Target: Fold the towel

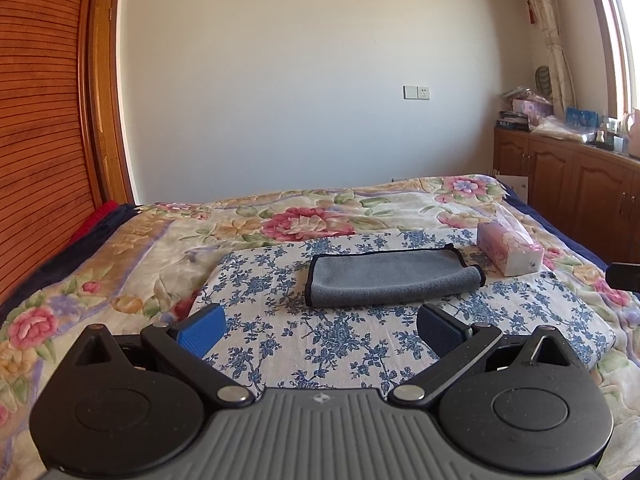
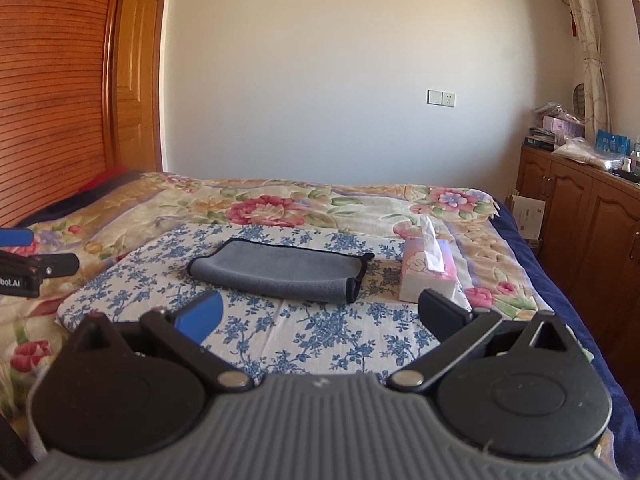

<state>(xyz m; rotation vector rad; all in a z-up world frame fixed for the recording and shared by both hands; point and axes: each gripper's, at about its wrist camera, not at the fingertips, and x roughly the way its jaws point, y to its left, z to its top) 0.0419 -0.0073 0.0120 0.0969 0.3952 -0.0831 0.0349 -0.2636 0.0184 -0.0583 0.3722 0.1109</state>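
A grey towel with black edging lies folded into a long strip on a blue-flowered white cloth on the bed. It also shows in the right wrist view. My left gripper is open and empty, held just short of the towel's near edge. My right gripper is open and empty, also short of the towel. The left gripper shows at the left edge of the right wrist view.
A pink tissue box stands right of the towel, also seen in the right wrist view. A floral quilt covers the bed. A wooden headboard is at the left, wooden cabinets at the right.
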